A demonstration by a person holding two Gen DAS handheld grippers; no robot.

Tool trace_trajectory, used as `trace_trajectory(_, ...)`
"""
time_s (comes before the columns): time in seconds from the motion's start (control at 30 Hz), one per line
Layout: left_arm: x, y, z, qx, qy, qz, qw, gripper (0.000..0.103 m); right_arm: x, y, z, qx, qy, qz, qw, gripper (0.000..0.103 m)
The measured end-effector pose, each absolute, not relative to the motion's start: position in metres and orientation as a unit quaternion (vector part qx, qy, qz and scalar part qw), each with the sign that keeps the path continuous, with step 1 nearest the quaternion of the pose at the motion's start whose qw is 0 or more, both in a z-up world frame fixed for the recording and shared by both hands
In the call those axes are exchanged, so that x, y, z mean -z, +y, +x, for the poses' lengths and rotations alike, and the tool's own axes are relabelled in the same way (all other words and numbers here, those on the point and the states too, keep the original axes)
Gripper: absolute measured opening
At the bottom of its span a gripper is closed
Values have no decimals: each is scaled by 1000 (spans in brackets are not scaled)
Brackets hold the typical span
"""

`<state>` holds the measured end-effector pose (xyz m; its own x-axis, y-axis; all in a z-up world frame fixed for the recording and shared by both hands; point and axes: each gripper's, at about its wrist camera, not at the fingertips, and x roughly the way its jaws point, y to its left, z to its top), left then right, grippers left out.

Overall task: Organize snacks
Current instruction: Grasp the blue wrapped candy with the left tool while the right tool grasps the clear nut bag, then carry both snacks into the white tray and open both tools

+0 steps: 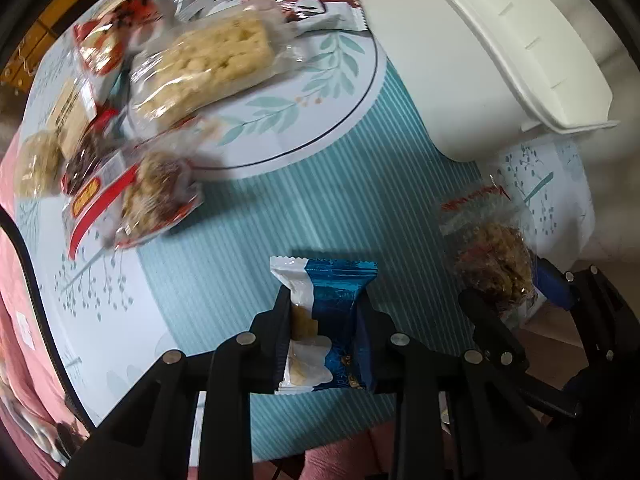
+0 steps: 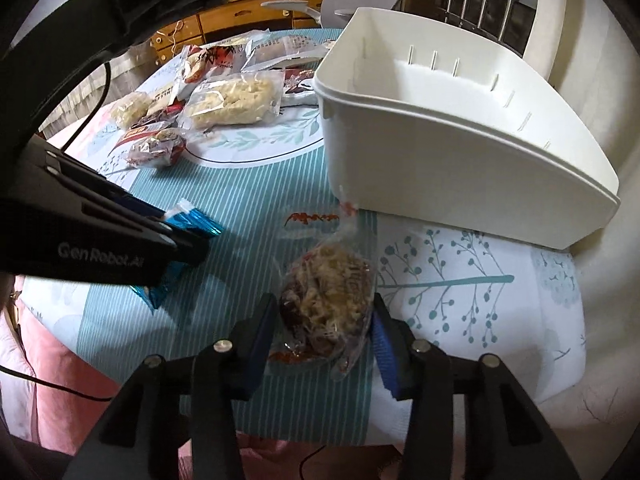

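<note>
My left gripper (image 1: 325,300) is shut on a blue and white wrapped snack (image 1: 328,320), held above the striped teal tablecloth. It shows in the right wrist view (image 2: 188,236) at the left with the blue snack (image 2: 196,222). My right gripper (image 2: 324,312) is shut on a clear packet of brown nut snack (image 2: 328,300), also seen in the left wrist view (image 1: 496,264). A white plastic bin (image 2: 460,152) stands empty at the right, its wall in the left wrist view (image 1: 460,60). A pile of several wrapped snacks (image 2: 224,96) lies at the back left.
A large clear pack of pale rice crackers (image 1: 208,64) and red-wrapped snacks (image 1: 132,196) lie on the table's round printed panel. A pink cloth (image 2: 60,368) hangs at the near left. A wooden cabinet (image 2: 248,12) and chair stand beyond the table.
</note>
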<state>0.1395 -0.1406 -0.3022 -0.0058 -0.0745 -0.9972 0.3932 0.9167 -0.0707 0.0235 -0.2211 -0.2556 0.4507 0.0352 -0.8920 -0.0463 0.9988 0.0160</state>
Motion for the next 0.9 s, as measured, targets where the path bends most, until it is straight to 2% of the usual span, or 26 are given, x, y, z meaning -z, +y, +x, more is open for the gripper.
trace_trajectory(0.17, 279, -112, 149, 165, 690, 108, 697, 27, 241, -217, 16, -16, 532, -11, 847, 45)
trace_trajectory(0.47, 203, -66, 152, 163, 660, 94, 727, 27, 182, -192, 23, -41, 536, 99, 838, 45)
trace_trajectory(0.7, 132, -37, 119, 179, 633, 55, 751, 27, 131, -158, 42, -67, 507, 80, 856, 45)
trace_trajectory(0.9, 98, -41, 119, 197, 586, 49, 784, 27, 100, -164, 56, -64, 483, 68, 871, 45)
